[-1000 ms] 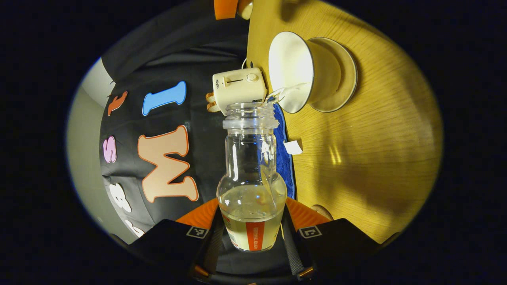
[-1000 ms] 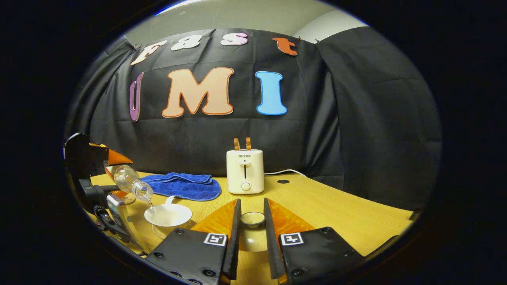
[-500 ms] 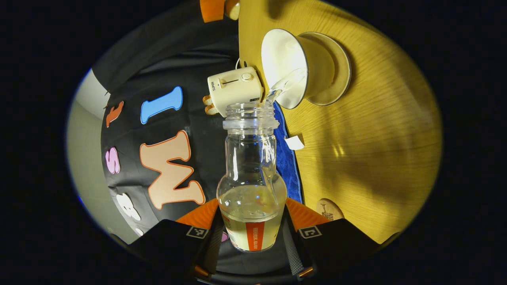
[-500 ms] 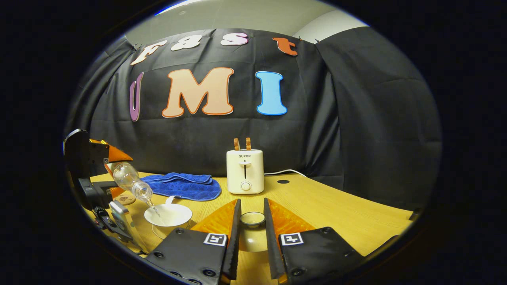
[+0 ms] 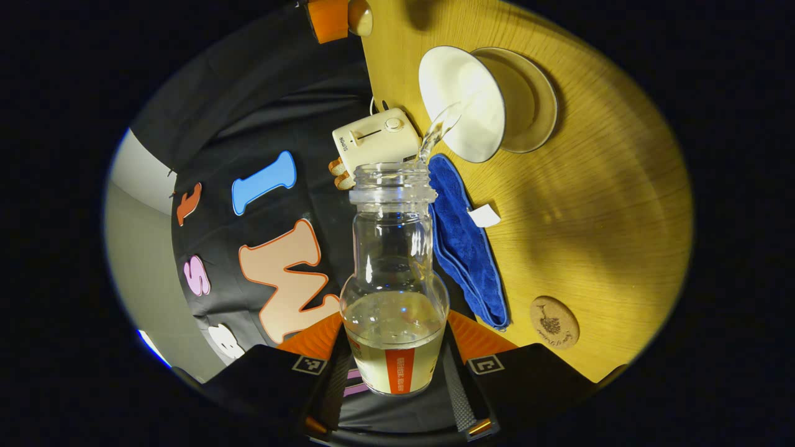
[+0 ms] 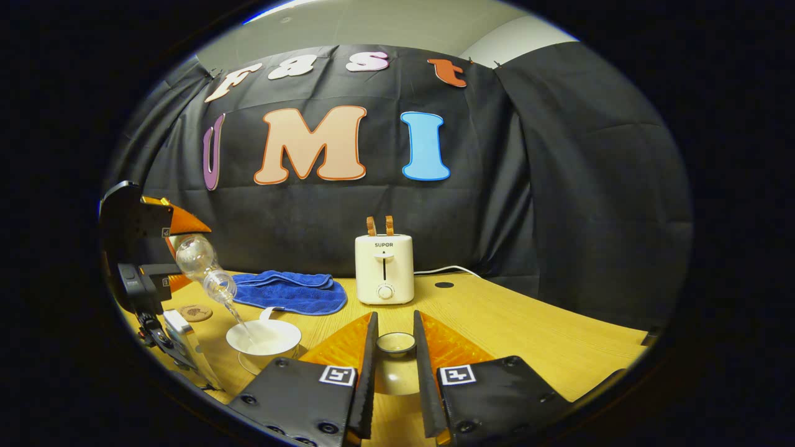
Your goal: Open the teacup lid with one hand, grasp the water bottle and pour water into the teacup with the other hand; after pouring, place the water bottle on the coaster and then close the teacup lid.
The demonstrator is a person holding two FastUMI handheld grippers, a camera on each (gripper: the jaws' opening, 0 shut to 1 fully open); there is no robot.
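Both left fingers clamping water bottle, right fingers gripping lid

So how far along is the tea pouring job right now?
Done: the lid is off, held in the right tool. In hand: the left tool tilts the water bottle, streaming water into the teacup. Left: set the bottle on the coaster, then close the lid.
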